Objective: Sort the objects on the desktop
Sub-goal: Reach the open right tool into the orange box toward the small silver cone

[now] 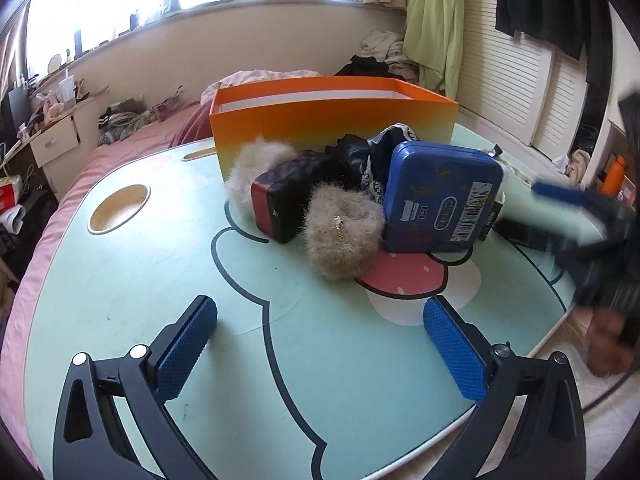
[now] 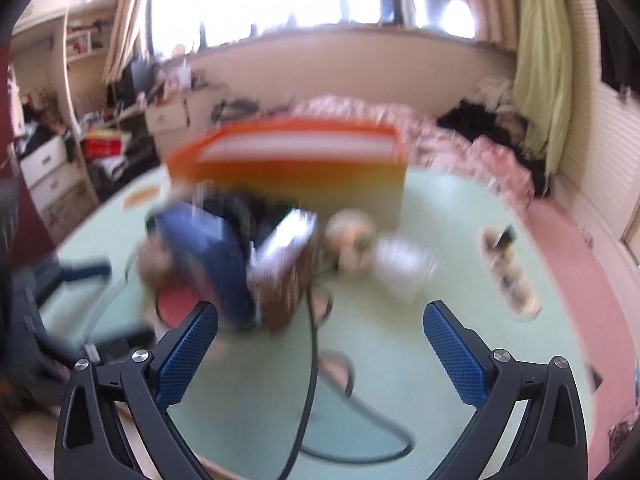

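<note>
1. Grippers both point down at a slant over the pale green table (image 1: pixel 120 280).
2. Left gripper (image 1: pixel 320 344) has its jaws spread wide, nothing between them, bare table beneath.
3. Right gripper (image 2: pixel 320 350) is also wide and empty; its view is blurred, a black cable (image 2: pixel 310 360) running between the jaws.
4. Beyond the left gripper, a blue tin (image 1: pixel 440 196) leans beside a fluffy beige piece (image 1: pixel 340 236) and a red-and-black box (image 1: pixel 280 204).
5. Farther off stands an open orange box (image 1: pixel 332 120).

Tin (image 1: pixel 442 196) right of fur cuff (image 1: pixel 342 236), before box (image 1: pixel 332 120)
</note>
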A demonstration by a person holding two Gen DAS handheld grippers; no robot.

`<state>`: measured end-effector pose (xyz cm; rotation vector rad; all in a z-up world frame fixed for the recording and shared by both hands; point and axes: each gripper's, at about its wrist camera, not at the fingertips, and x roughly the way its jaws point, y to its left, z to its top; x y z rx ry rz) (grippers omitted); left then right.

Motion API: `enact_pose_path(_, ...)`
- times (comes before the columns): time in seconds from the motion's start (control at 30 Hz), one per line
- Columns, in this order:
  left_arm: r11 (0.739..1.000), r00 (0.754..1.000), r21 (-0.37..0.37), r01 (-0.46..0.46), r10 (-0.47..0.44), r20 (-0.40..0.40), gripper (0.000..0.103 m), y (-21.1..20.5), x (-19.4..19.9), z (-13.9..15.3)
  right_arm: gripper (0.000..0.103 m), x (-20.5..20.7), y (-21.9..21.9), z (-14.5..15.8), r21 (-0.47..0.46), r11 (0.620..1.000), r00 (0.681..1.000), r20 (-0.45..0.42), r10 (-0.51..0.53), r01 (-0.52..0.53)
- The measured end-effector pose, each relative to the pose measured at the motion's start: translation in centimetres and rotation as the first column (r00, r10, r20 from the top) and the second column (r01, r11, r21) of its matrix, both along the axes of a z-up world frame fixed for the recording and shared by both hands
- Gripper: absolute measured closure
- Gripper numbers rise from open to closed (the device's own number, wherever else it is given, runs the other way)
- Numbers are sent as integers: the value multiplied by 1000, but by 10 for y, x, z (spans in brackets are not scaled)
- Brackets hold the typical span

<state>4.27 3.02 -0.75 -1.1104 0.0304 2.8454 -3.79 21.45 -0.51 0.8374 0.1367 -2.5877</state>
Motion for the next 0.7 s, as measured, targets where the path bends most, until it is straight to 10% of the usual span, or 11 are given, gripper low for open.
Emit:
enact_pose_path(0.23, 999, 998, 11, 52, -52, -21, 0, 2, -1, -1, 0, -92, -49, 71, -13, 1000, 997, 72, 8, -7)
enact_pose_path(0.4, 998, 997, 16, 67, -66, -38, 0, 2, 1, 0, 2, -146, -88, 49, 115, 993, 984, 176, -24, 4)
enact_pose_path(0.7, 997, 996, 14, 70, -69, -48, 0, 3, 4, 0, 4, -168, -89, 14, 75, 997, 950, 310, -32, 9)
